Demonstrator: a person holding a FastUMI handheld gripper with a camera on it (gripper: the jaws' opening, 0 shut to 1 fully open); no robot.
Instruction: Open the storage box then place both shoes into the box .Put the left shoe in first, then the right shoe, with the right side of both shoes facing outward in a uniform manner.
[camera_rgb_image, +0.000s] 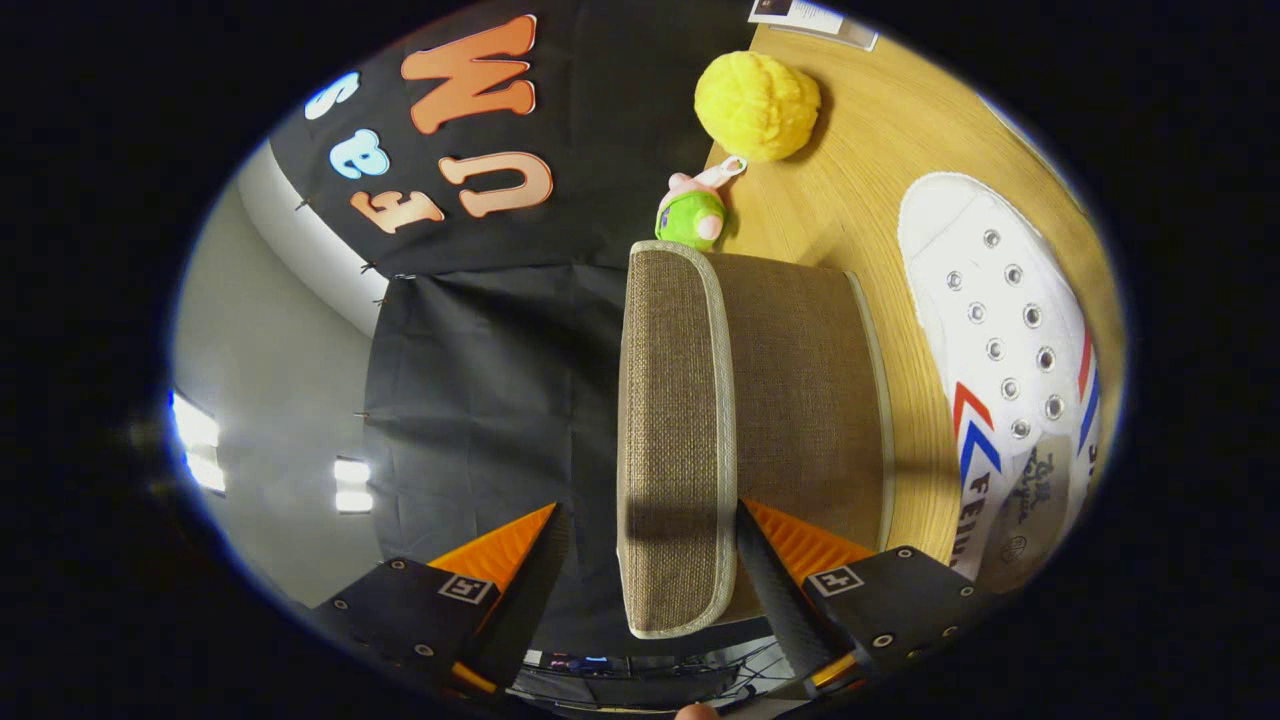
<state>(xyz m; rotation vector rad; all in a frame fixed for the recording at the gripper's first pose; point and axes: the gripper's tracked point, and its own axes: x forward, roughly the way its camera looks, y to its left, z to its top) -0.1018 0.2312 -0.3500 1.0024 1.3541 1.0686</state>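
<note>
The tongs (645, 560) stand open astride the lid (675, 440) of the storage box (800, 390). A weak pinch could slip off the fabric lid, or drag the box into the white shoe (1005, 370) just beside it on the desk (850, 180).

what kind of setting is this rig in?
Likely a staged recording booth, not a home: black cloth wall, wooden table with a fabric box, white shoe and toys. The fingers straddle the box lid.

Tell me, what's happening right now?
Gripper open, fingers either side of the box lid, not pressing. Lid raised. White shoe waiting on table. Yellow ball, green toy beyond.
</note>
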